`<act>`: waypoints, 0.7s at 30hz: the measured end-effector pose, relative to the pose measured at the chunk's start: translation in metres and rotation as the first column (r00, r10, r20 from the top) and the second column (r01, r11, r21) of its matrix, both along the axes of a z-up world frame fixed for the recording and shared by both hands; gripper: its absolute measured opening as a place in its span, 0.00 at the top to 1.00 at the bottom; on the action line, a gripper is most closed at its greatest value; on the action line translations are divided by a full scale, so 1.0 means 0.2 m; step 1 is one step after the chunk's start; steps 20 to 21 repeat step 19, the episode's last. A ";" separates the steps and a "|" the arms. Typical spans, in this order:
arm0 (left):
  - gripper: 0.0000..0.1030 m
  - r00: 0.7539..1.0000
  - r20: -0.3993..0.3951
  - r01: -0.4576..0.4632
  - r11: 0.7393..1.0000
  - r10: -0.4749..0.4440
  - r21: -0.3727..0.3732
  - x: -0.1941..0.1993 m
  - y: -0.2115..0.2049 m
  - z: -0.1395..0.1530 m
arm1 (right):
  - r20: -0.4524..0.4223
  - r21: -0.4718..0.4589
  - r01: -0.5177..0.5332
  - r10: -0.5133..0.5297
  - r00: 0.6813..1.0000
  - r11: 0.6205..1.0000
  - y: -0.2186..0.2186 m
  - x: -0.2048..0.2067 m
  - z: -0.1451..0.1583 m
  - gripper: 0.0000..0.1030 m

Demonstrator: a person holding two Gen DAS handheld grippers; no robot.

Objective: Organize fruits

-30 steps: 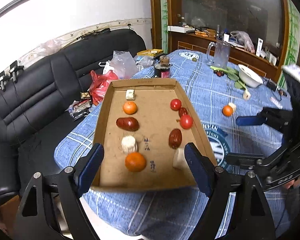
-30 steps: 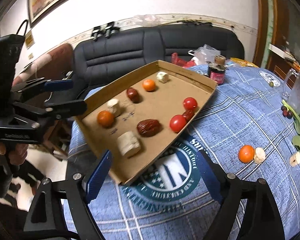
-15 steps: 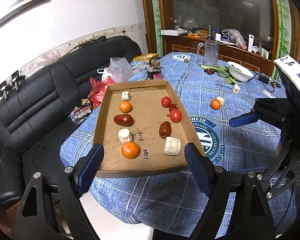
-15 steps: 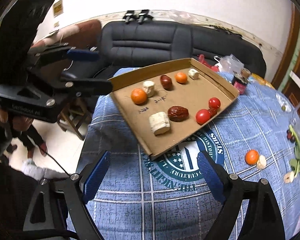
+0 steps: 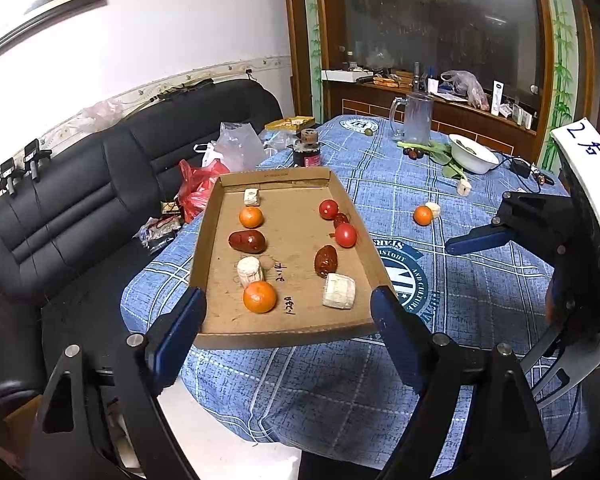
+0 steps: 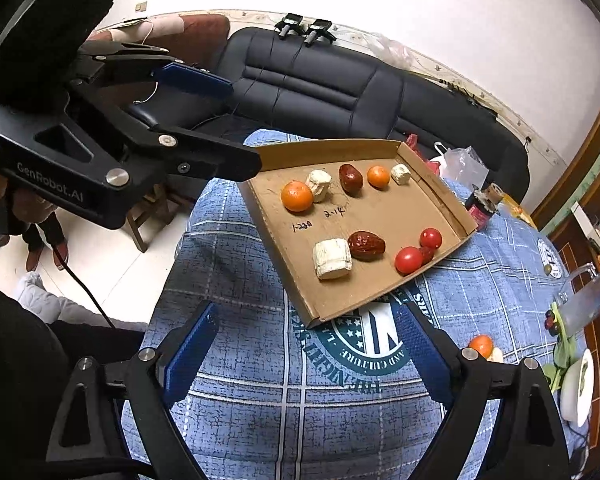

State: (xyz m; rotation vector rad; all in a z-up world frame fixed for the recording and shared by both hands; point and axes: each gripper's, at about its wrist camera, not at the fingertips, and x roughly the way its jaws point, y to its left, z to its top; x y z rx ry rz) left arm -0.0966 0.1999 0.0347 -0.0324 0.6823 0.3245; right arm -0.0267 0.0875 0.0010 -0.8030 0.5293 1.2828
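A shallow cardboard tray (image 5: 296, 336) (image 6: 284, 152) lies on the blue plaid tablecloth. It holds two oranges (image 5: 259, 297) (image 6: 297, 196), red dates (image 5: 247, 241) (image 6: 366, 245), cherry tomatoes (image 5: 345, 235) (image 6: 409, 260) and pale root chunks (image 5: 339, 291) (image 6: 332, 259). One more orange (image 5: 423, 215) (image 6: 481, 346) lies loose on the cloth to the right. My left gripper (image 5: 288, 332) is open and empty, held back from the tray's near edge. My right gripper (image 6: 308, 354) is open and empty above the cloth, short of the tray's corner.
A black sofa (image 5: 80, 184) stands left of the table. At the far end are a glass mug (image 5: 418, 122), a white bowl (image 5: 472, 156), greens, a small jar (image 5: 307, 152) and plastic bags (image 5: 236, 144). Floor shows past the table's near edge (image 6: 100, 264).
Both grippers have drawn back and up from the tray, which looks smaller now. The fruits have not moved. Both grippers stay open.
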 end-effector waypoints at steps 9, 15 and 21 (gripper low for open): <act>0.18 1.000 0.004 -0.002 1.000 0.002 0.003 -0.01 0.00 0.00 | -0.001 -0.005 -0.011 0.011 1.000 1.000 0.04 -0.01 -0.01 0.12; 0.18 1.000 0.003 -0.012 1.000 0.012 0.009 -0.01 0.01 0.00 | -0.017 -0.007 -0.008 0.008 1.000 1.000 0.06 0.02 -0.02 0.12; 0.18 1.000 0.006 -0.013 1.000 0.013 0.011 0.00 0.02 0.00 | -0.029 0.000 -0.005 0.005 1.000 1.000 0.06 0.03 -0.03 0.12</act>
